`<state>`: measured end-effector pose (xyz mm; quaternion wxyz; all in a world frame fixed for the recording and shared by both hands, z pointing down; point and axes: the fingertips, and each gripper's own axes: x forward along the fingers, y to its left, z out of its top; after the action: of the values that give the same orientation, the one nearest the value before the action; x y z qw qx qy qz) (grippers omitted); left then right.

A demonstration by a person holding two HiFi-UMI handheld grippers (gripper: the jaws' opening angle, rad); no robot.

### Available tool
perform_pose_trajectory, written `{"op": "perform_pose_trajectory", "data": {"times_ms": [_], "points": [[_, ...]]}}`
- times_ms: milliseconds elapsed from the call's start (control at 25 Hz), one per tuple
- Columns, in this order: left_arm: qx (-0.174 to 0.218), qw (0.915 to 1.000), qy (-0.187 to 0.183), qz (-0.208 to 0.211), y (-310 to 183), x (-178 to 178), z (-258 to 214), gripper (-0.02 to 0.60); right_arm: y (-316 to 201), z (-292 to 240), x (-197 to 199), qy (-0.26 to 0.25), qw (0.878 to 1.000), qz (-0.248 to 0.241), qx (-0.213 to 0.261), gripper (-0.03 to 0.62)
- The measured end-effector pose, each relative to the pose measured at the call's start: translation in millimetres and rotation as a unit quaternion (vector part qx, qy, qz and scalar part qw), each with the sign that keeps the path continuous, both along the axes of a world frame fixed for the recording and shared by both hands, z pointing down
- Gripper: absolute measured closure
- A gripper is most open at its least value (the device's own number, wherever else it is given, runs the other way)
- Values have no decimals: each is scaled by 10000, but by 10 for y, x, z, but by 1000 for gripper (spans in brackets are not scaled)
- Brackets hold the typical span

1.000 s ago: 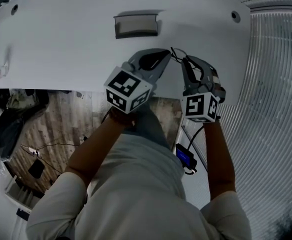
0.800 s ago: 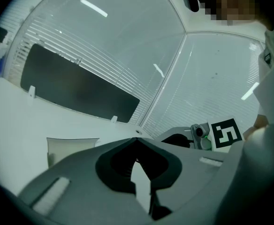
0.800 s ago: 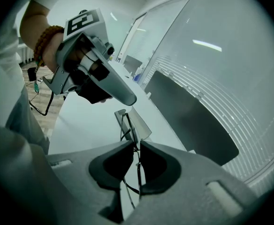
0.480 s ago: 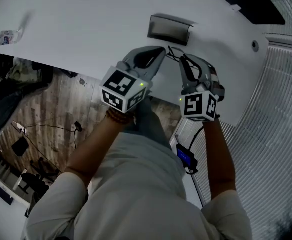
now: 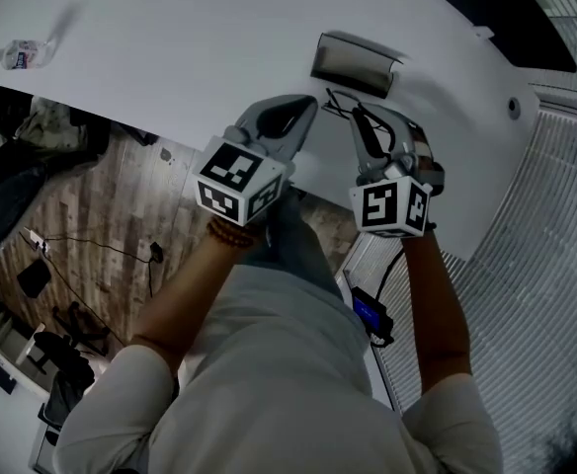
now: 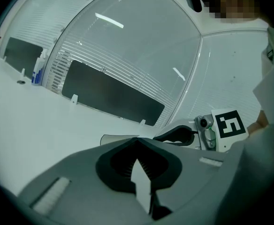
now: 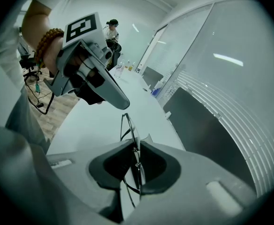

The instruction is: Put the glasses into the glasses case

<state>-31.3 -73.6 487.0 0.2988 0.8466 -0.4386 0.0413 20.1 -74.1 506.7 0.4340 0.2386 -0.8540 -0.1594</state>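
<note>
- Gripping the glasses (image 7: 132, 139) in the right claw (image 7: 138, 149): pads pinched on the thin wire frame, one lens rim sticking out past the tips toward twelve o'clock in the right gripper view.
- Carrying the glasses clear of the counter (image 5: 170, 57), not in the case; in the head view, thin dark wire poking from the right claw toward eleven o'clock.
- Holding nothing in the left claw (image 6: 138, 142): clenched, tips together, only a sliver of white counter showing through the gap lower down.
- In the head view, left claw at nine o'clock of the right claw, close beside it but apart, both reaching out over the counter's near edge.
- At twelve o'clock of the right claw, near yet untouched: the glasses case (image 5: 353, 64), a grey oblong box resting on the counter.
- From the left gripper view, the same case peeking pale just above the left claw's tips, with the right claw at two o'clock.
- Behind each claw, toward six o'clock in the head view: a marker cube (image 5: 237, 178) on the left, a second marker cube (image 5: 392, 205) on the right.
- Around the left wrist, a bead bracelet (image 5: 231, 233).
- Farther out: wood floor (image 5: 91, 225) at eight o'clock below the counter edge, ribbed blinds (image 5: 555, 215) at three o'clock.
</note>
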Motion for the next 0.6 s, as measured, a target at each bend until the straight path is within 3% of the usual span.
{"op": "perform_pose_trajectory", "data": {"times_ms": [600], "points": [[-10,9999,-87,72,-390,90,234,581,-450,224,0,130,9994,-298,155,549]]}}
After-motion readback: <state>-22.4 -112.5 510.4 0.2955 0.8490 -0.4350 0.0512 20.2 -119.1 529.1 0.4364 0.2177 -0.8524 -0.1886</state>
